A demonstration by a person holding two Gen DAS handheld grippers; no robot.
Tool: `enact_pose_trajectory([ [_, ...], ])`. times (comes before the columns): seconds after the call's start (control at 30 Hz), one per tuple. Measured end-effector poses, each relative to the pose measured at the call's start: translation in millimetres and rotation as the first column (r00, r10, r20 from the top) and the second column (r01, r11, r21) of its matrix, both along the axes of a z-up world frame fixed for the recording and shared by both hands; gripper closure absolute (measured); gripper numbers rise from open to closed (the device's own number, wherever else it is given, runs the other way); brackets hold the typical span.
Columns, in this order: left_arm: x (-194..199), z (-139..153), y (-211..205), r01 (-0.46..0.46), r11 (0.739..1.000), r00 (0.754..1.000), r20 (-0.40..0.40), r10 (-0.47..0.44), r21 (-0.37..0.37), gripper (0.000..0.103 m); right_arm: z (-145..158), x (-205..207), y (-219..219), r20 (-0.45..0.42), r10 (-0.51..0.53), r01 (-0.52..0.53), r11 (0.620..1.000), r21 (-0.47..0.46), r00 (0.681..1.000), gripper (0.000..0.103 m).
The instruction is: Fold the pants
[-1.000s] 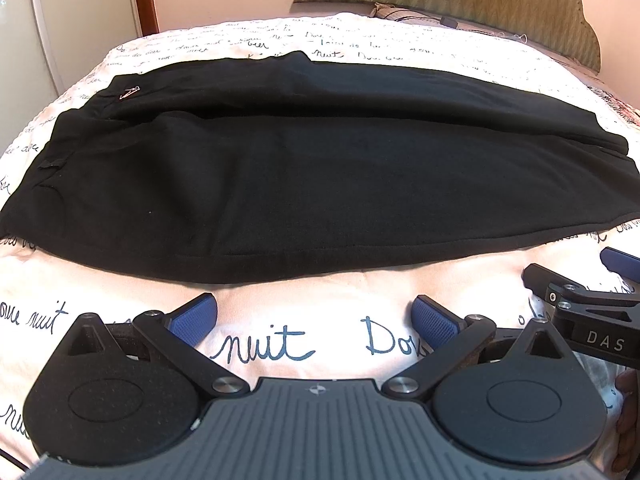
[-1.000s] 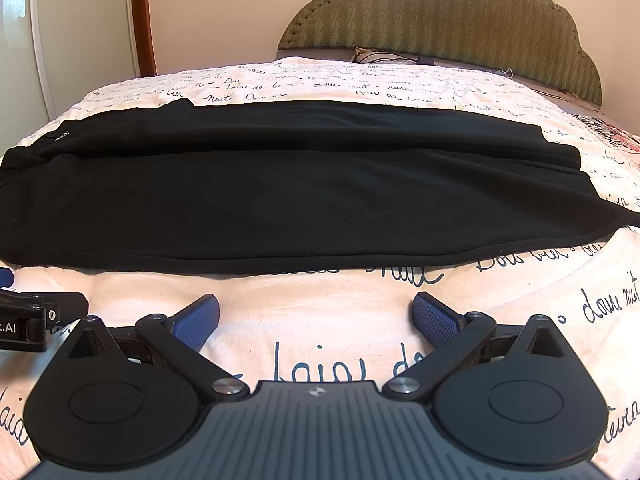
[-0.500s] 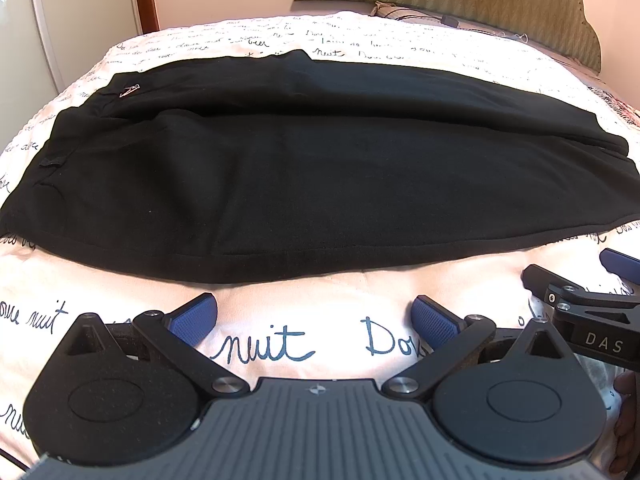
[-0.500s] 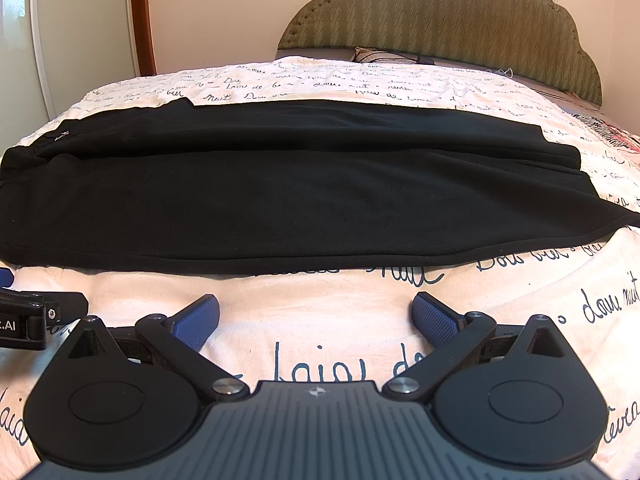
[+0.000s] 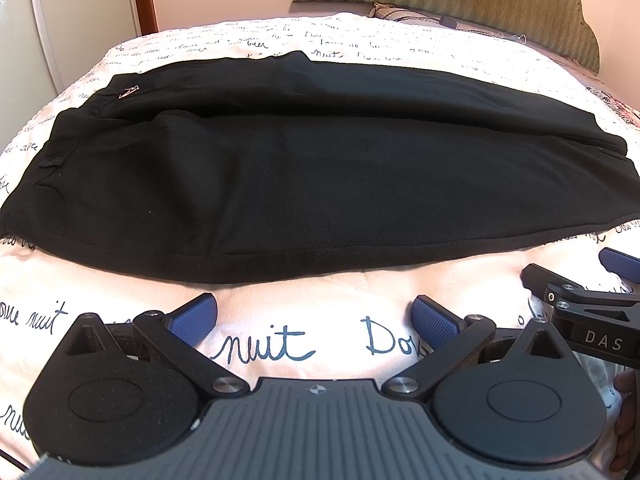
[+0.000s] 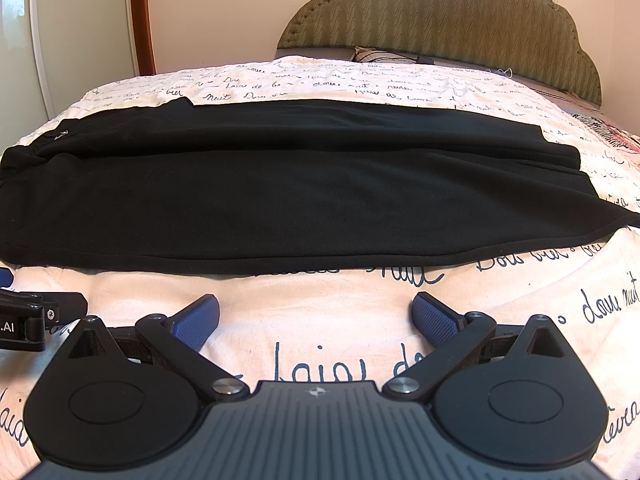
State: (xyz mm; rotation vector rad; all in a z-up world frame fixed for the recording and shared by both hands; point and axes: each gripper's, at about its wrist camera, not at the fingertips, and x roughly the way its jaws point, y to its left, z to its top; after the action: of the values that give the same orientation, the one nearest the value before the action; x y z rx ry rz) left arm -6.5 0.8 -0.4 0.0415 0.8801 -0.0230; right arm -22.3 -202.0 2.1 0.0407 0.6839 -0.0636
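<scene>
Black pants (image 5: 312, 168) lie flat across the bed, folded lengthwise, waist at the left with a small metal clasp (image 5: 128, 91), leg hems at the right. They also show in the right wrist view (image 6: 304, 188). My left gripper (image 5: 314, 320) is open and empty, just short of the pants' near edge, toward the waist half. My right gripper (image 6: 316, 318) is open and empty, just short of the near edge, toward the hem half. The right gripper also shows at the right edge of the left wrist view (image 5: 592, 304).
The bed has a white cover with dark handwriting print (image 5: 280, 344). A green padded headboard (image 6: 448, 12) stands at the back with a pillow (image 6: 380, 55) in front of it. A white door and brown frame (image 6: 140, 16) stand at the left.
</scene>
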Motion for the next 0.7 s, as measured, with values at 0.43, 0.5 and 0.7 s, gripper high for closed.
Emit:
enact_pose_trajectory([
  [0.43,-2.3,0.0,-0.9,0.002,1.0,1.0,0.009,-0.002,0.0,0.0,0.4,-0.2,0.0,0.0,0.0,0.0,1.0,-0.001,1.0,0.0],
  [0.5,-2.5,-0.1,-0.9,0.002,1.0,1.0,0.009,-0.002,0.0,0.0,0.5,-0.2,0.0,0.0,0.0,0.0,1.0,0.0,1.0,0.0],
  [0.7,-2.6,0.0,-1.0,0.003,1.0,1.0,0.011,-0.003,0.001,0.0,0.8,-0.3,-0.1,0.0,0.0,0.0,1.0,-0.001,1.0,0.0],
])
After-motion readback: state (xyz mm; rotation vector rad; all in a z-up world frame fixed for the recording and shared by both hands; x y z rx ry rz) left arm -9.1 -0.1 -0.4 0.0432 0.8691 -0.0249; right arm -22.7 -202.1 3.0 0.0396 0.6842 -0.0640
